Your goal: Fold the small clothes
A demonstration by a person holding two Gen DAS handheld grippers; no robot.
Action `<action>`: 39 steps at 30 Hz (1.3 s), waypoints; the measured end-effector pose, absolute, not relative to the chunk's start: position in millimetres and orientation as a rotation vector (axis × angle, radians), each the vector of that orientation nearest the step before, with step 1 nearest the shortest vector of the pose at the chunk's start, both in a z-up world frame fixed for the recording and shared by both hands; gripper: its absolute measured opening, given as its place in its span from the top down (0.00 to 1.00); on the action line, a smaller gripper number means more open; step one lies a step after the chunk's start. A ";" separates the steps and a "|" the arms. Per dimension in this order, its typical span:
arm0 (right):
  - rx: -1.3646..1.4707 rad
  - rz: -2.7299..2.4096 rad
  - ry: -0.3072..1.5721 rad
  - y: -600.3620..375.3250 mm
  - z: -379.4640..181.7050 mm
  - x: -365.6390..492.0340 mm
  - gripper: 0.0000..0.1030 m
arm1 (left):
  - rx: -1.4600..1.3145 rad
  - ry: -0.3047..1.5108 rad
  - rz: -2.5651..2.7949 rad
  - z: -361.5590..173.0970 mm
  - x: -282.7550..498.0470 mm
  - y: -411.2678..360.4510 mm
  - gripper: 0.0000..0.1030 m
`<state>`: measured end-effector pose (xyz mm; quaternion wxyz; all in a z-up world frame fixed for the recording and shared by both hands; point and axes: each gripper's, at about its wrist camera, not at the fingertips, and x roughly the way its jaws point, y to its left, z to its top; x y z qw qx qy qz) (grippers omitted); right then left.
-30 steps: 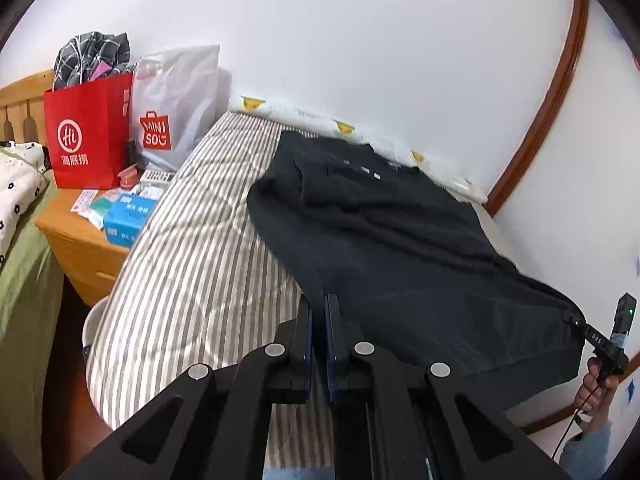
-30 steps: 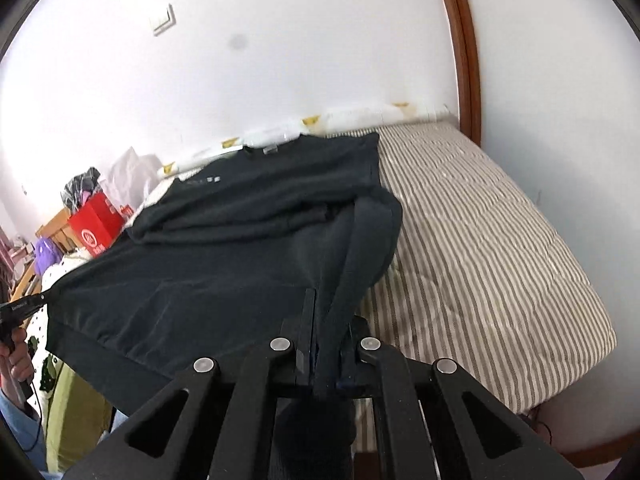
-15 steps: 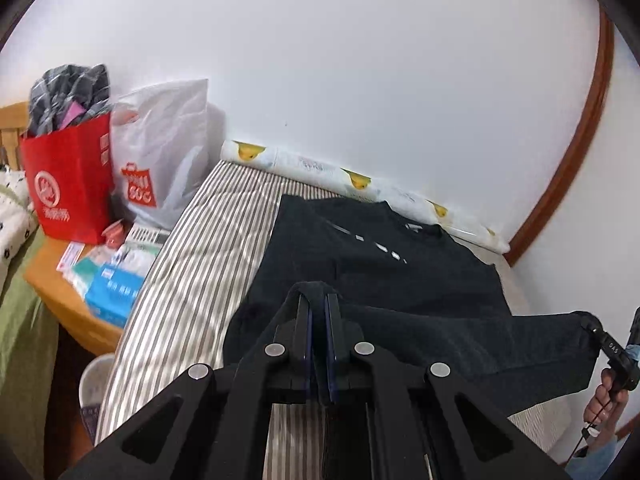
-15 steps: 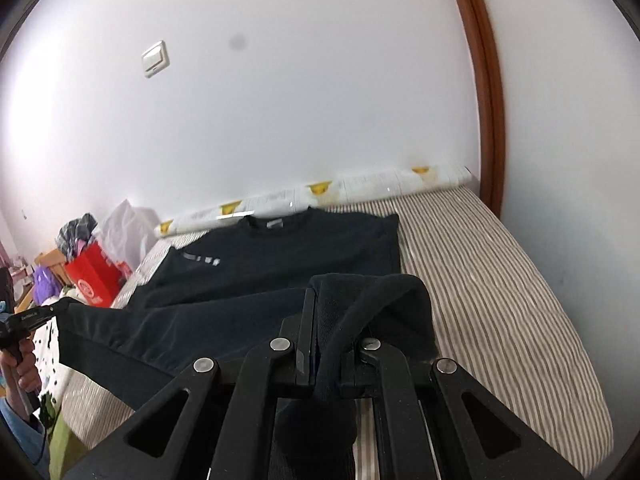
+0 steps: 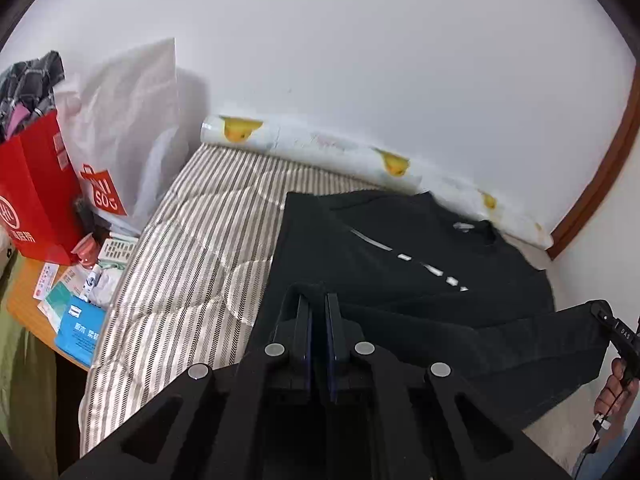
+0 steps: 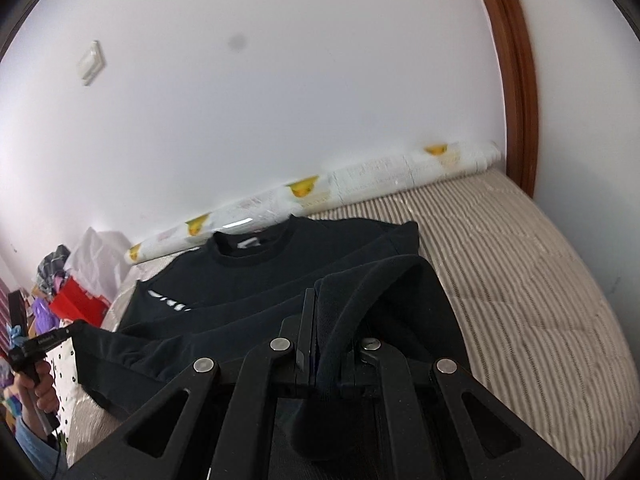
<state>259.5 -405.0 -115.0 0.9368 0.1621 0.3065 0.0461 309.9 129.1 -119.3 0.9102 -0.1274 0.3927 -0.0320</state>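
Landmark: the striped mattress (image 5: 208, 240), against which all places below are given.
Garment: a black sweatshirt (image 5: 400, 264) is spread on the mattress with its collar toward the wall; its lower part is lifted off the mattress and doubled over toward the collar.
Garment marking: a row of white marks is seen across the chest, above the lifted fold.
Left gripper (image 5: 318, 300): it is closed on the hem corner of the sweatshirt, with dark cloth draped over its tips; it is held above the near half of the mattress.
Right gripper (image 6: 316, 300): it is clamped on the other hem corner, with a thick fold of black cloth pinched between the fingers (image 6: 308, 328) and bulging over the right one.
Hem: it is stretched between the two grippers, clear of the mattress.
Hands: in the left wrist view a hand (image 5: 614, 392) is seen at the right edge, holding the other gripper's handle; in the right wrist view a hand (image 6: 38, 388) is seen at the left edge.
Rolled sheet (image 5: 304, 144): a white roll with yellow duck prints is laid along the wall at the far edge of the mattress, just beyond the collar.
Bedside table (image 5: 24, 304): it is set beside the mattress's left edge, and a red paper bag (image 5: 36, 196), a white plastic bag (image 5: 124, 128) and a blue packet (image 5: 80, 332) are carried on it.
Wall switch (image 6: 91, 63): it is mounted high on the wall, well above the mattress.
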 end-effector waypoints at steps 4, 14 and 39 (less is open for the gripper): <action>0.353 0.079 0.686 -409.8 -138.1 288.1 0.94 | -0.269 0.842 -0.058 -133.5 321.3 131.3 0.94; 0.383 0.050 0.808 -416.9 -172.5 318.7 0.93 | -0.267 0.865 -0.048 -144.3 329.4 131.5 0.91; 0.415 0.005 0.848 -433.7 -158.5 146.9 0.59 | -0.386 0.832 -0.099 -149.3 170.7 153.1 0.44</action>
